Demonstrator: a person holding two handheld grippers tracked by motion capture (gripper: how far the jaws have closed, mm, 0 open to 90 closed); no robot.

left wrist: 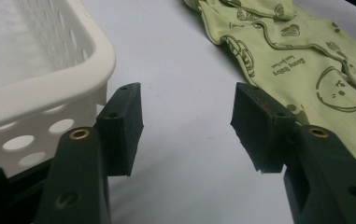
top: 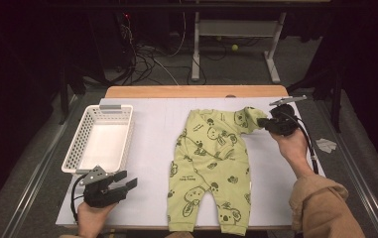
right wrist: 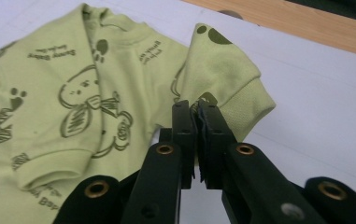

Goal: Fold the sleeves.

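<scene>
The green baby romper (top: 210,171) lies flat mid-worktop (top: 152,129), long axis running from the near edge to the far side. Right tongs (top: 262,122) are clamped on its far right sleeve (right wrist: 222,70), so a fold goes leftward. Left tongs (top: 127,179) sit open beside the basket (top: 80,144), well apart.

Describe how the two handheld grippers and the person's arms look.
Both grippers, the left gripper and the right gripper, are black, with two flat, blocky jaws fixed by brass-coloured rivets. Each carries a grey three-cornered plate on top and trails a black cable. The right arm wears a tan sleeve; the hands are bare.
</scene>
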